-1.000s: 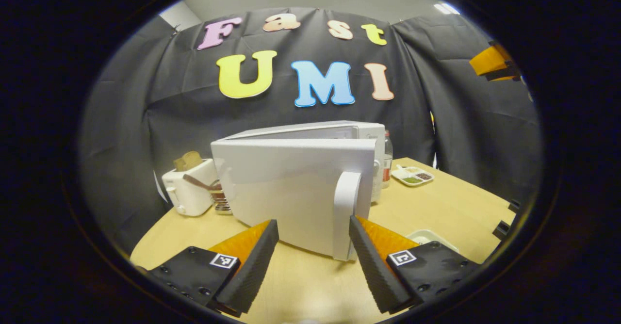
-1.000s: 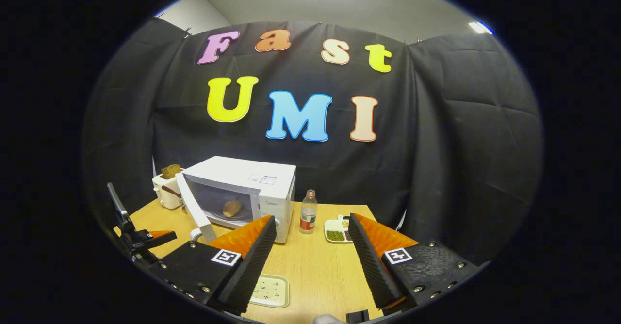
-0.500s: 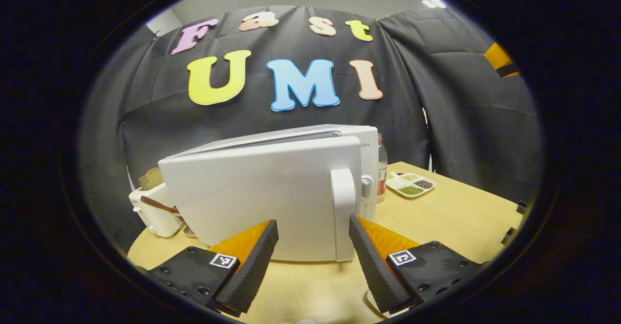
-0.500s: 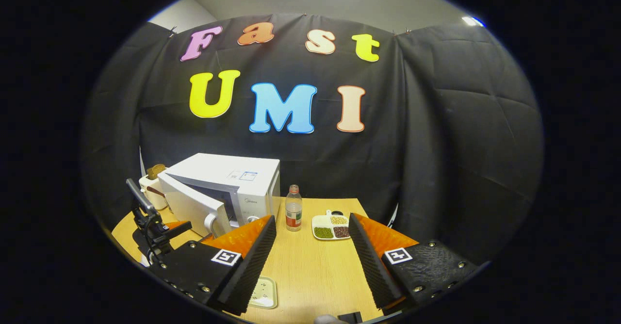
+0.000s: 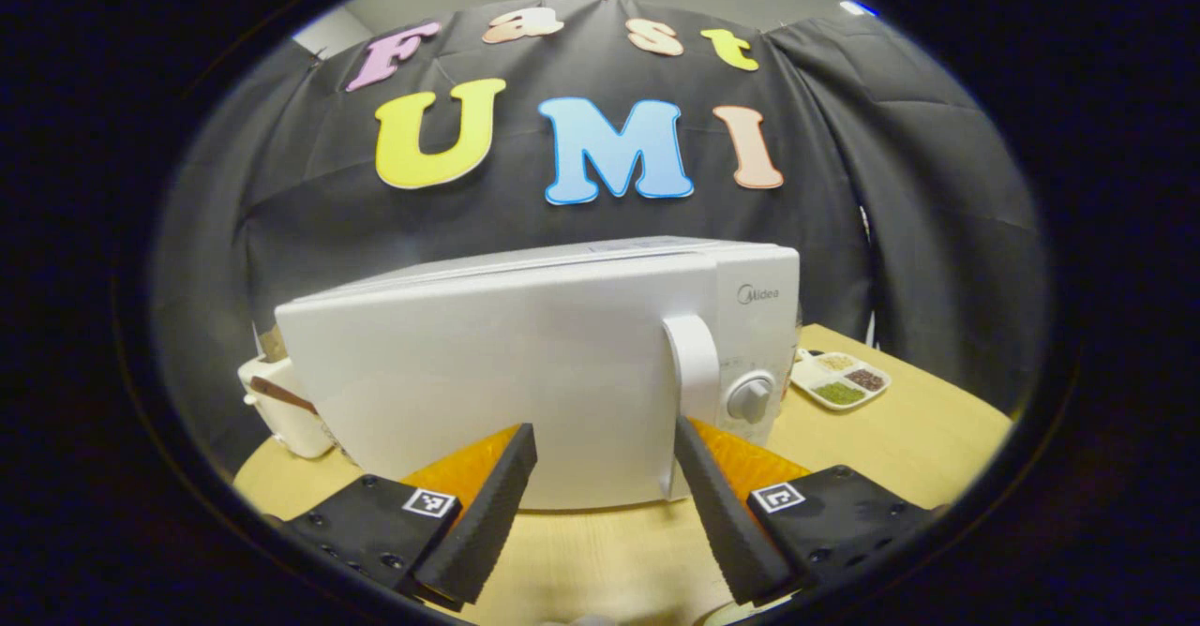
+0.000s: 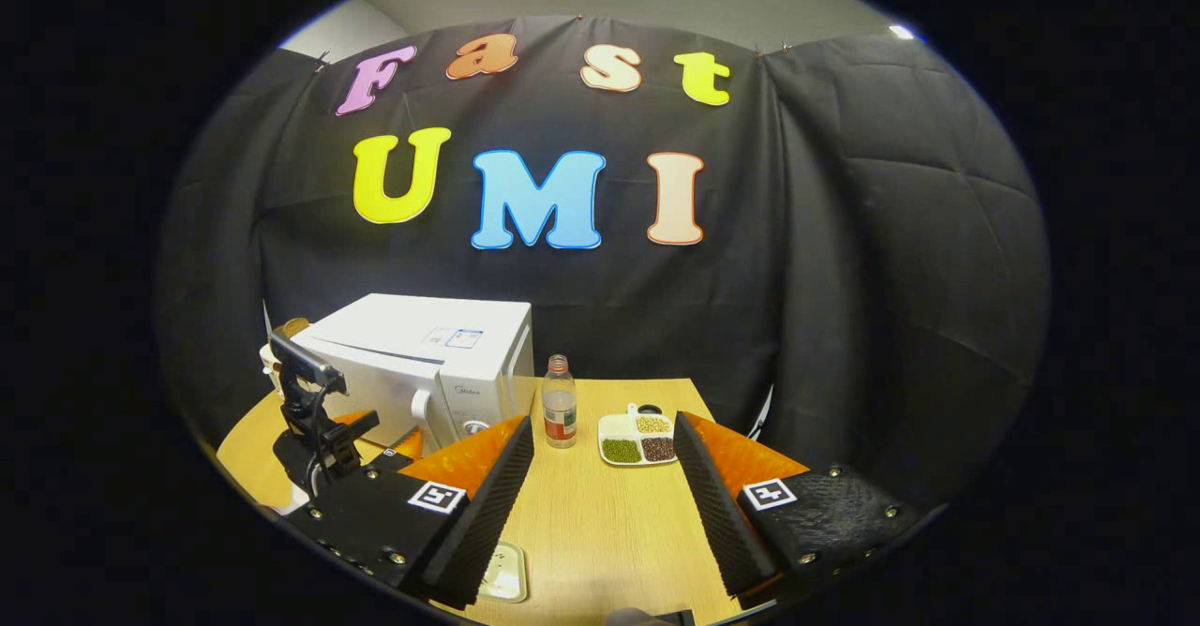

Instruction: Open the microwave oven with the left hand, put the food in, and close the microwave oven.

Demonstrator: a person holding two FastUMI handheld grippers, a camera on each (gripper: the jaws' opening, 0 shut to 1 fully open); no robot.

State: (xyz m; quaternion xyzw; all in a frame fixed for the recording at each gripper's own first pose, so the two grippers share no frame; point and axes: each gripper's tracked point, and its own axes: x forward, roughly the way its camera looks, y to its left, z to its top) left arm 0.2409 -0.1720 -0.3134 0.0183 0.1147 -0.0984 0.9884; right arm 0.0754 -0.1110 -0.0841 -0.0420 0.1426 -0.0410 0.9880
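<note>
Microwave (image 5: 525, 364) on worktop (image 5: 891, 439), door near shut; left tool (image 5: 605, 485) wide, empty, just before door handle (image 5: 692, 401). Risk: push off-centre, door fails latching, microwave slides toward toaster (image 5: 277, 406). Right tool (image 6: 600, 495) wide, empty

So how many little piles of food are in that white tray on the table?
3 that I can make out in the divided tray: a green pile at front left, a dark one at front right, a pale one at the back. A fourth section looks bare.
</note>
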